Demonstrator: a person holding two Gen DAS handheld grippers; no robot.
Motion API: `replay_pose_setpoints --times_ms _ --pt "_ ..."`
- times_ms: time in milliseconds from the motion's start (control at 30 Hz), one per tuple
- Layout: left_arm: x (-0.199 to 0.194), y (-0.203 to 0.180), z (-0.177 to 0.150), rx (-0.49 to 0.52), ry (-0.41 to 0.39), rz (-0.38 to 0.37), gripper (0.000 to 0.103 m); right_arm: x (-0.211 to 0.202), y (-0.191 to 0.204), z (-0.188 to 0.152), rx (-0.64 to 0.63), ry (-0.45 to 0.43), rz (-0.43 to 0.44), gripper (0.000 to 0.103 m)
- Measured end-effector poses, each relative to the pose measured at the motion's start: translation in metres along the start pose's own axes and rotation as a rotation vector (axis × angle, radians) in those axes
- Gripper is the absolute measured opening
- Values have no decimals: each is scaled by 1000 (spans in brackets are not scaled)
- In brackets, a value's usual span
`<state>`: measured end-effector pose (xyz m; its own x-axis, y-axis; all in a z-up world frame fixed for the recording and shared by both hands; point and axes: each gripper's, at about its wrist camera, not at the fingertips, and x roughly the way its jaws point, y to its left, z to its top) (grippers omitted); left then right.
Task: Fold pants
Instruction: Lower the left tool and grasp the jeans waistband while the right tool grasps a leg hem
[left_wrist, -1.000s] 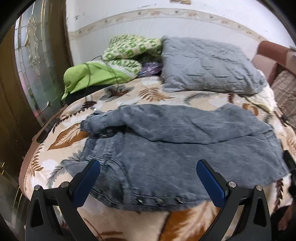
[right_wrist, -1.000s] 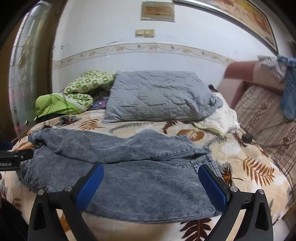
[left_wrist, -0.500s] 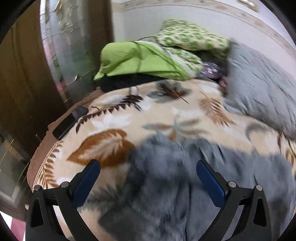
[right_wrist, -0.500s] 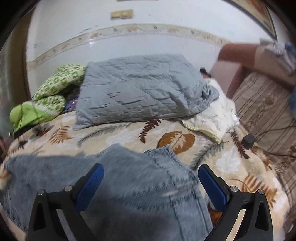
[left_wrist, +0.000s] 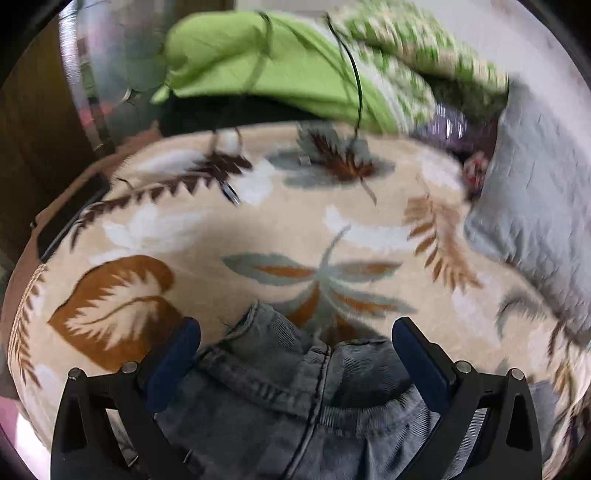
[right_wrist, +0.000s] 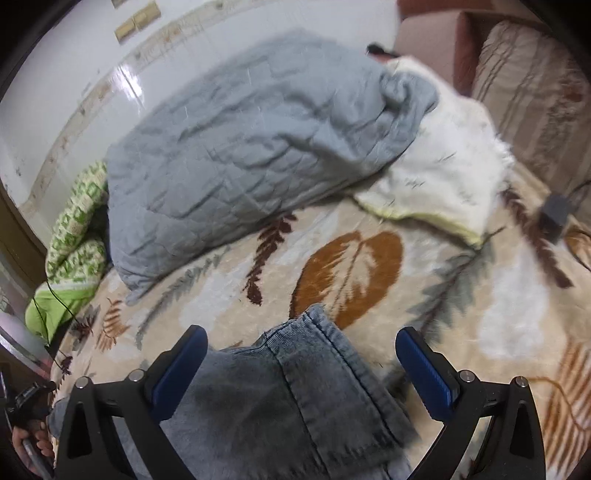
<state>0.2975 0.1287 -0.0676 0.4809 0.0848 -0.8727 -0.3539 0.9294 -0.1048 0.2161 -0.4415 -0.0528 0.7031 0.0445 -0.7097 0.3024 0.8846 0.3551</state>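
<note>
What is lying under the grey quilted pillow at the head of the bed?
The grey quilted pillow rests on the leaf-patterned beige blanket, and its right end overlaps a white fluffy cushion. Whatever else lies beneath the pillow is covered.

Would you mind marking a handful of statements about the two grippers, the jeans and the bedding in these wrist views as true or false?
1. Both grippers are open. True: the left gripper and the right gripper each have their jaws spread wide with denim lying between them.
2. The jeans are black. False: they are washed grey-blue denim.
3. The jeans lie on a leaf-patterned blanket. True.
4. The grey quilted pillow rests on top of the jeans. False: it lies farther back on the bed, apart from them.
5. A bright green cloth sits beyond the jeans in the left wrist view. True.
6. The right gripper is clamped on a pant leg. False: its jaws are apart.
</note>
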Motion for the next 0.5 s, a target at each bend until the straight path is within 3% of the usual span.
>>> replay_pose_setpoints --times_ms 167,267,333,400,467,500 --pt "30 -3 -1 30 88 -14 77 40 13 15 -43 46 -57 103" --pt "33 -5 -1 53 85 -14 57 61 16 19 -55 75 -102 102" --pt "34 -5 -1 56 87 -35 45 77 17 19 -78 105 -151 96" --pt "34 -6 -3 61 83 -29 35 93 16 13 -96 156 -208 72" --pt "32 -5 -3 58 72 -24 19 108 13 4 -96 222 -230 65" --pt "32 -3 -2 53 71 -32 9 106 16 0 -127 190 -244 61"
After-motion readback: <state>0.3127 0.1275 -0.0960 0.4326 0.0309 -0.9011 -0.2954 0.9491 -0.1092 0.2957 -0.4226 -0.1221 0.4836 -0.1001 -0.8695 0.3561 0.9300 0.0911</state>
